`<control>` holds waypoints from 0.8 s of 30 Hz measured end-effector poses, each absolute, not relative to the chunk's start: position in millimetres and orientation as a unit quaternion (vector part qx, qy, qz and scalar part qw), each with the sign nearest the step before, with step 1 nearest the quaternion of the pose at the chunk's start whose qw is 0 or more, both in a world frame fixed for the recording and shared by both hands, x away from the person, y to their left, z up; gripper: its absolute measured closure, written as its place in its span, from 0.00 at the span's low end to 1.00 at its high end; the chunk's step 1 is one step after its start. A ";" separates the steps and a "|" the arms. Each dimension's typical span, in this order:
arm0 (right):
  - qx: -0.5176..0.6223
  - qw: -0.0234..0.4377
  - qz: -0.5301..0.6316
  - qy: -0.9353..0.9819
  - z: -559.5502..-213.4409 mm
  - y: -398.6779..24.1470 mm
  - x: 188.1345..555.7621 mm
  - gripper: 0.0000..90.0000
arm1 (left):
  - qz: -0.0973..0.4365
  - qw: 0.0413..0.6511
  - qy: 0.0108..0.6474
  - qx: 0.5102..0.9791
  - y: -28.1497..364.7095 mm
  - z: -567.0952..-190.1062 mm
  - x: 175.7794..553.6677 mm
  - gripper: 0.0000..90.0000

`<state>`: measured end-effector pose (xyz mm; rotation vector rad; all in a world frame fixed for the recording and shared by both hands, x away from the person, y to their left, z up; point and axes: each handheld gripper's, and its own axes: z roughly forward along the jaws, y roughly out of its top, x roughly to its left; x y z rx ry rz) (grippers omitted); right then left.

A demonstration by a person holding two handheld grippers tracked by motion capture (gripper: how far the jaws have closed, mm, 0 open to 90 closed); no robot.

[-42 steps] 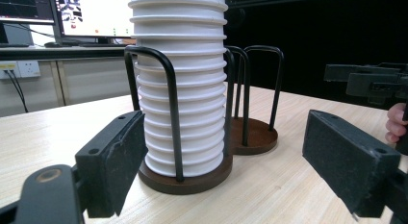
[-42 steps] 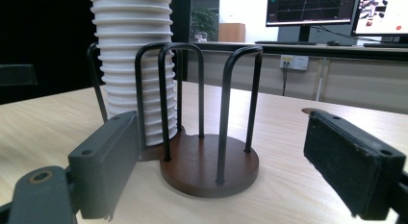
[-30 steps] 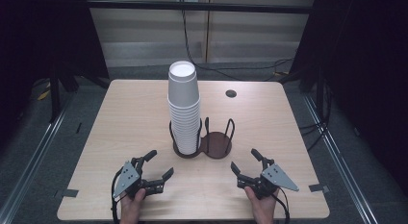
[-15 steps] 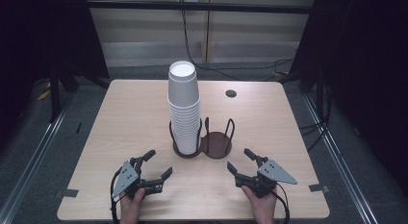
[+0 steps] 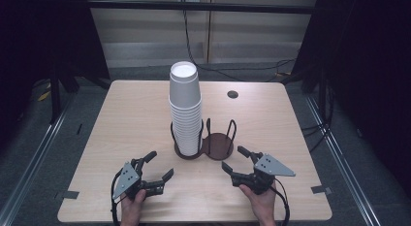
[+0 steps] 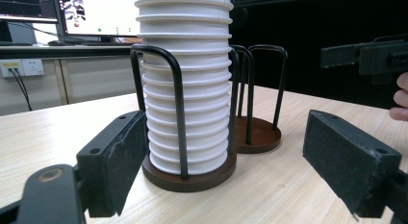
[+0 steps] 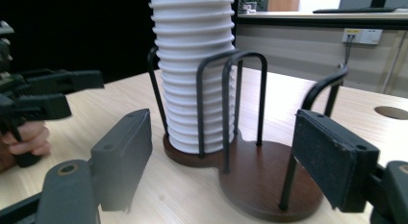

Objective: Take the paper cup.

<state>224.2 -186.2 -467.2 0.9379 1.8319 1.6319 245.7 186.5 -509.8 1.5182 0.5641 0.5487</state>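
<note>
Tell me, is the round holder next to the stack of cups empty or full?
Empty. The right ring of the cup holder shows its bare brown base inside the black wires, while the stack of white cups fills the left ring.

The pale wooden table [image 5: 121, 124] is evenly lit from above, while the surroundings stay dark. Shadows are soft. In the right gripper view the near black jaws look slightly blurred.

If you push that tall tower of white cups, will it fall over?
Probably only the top would lean: the stack of white cups rises well above the black wire loops that fence its lower part. The cups look thin and light, so a grip may dent them. The brown holder base looks heavier and should stay put.
</note>
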 end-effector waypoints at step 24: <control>0.332 0.198 0.608 0.694 -431.2 -177.6 241.3 0.25 | 0.242 0.657 0.244 0.670 186.9 -509.9 245.7 0.17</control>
